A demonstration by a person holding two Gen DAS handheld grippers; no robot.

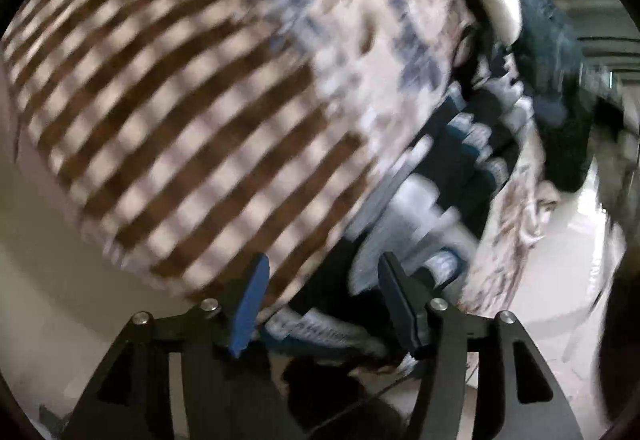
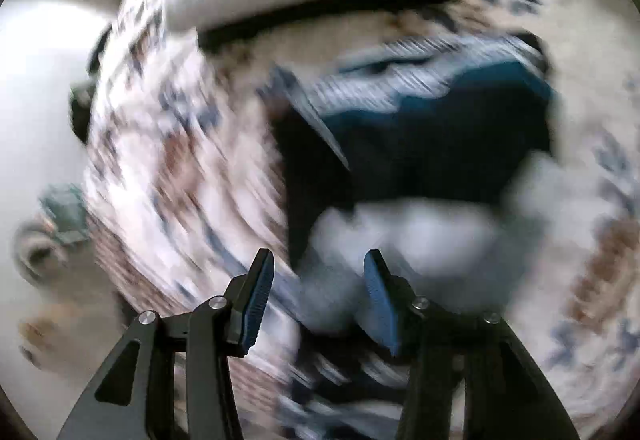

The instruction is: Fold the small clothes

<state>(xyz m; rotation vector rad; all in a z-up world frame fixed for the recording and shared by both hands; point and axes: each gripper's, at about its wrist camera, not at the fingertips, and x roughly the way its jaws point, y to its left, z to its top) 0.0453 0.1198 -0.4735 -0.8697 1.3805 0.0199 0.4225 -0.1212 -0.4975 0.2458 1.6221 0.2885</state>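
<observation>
Two blurred views on my screen, left gripper spread apart over a blue-and-white striped garment beside a brown-striped cloth, right gripper spread too, the garment ahead on patterned bedding.

Heavy motion blur both views; soft daylight, mild glare on pale surfaces; fisheye bending, dark vignette corners.
</observation>
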